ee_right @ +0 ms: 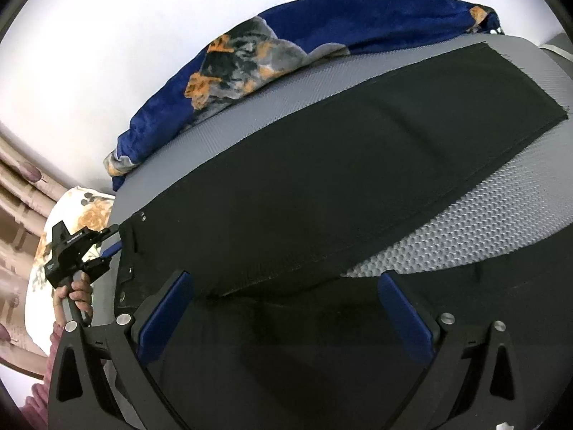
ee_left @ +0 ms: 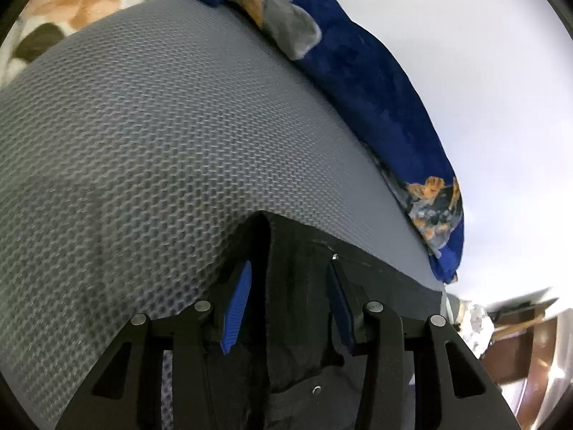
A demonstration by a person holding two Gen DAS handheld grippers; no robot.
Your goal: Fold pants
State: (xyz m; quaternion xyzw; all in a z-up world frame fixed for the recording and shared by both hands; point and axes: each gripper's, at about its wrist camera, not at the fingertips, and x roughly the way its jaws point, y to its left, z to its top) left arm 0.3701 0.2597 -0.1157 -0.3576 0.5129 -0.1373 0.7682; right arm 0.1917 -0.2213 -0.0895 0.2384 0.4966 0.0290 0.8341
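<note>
Black pants (ee_right: 322,186) lie stretched out on a grey mesh mattress (ee_right: 483,229). One leg runs toward the far right; the waistband with small metal buttons is at the left. In the left wrist view my left gripper (ee_left: 290,268) is open, its blue pads (ee_left: 238,304) astride the waistband edge of the pants (ee_left: 297,286). The left gripper also shows in the right wrist view (ee_right: 111,247), at the waistband. My right gripper (ee_right: 286,279) is wide open over the near leg of the pants, its blue pads (ee_right: 168,315) apart and holding nothing.
A blue blanket with orange and grey print (ee_right: 250,53) lies bunched along the mattress's far edge by a white wall; it also shows in the left wrist view (ee_left: 376,82). A floral pillow (ee_right: 82,215) sits by the waistband end. Curtains (ee_right: 21,186) hang at the left.
</note>
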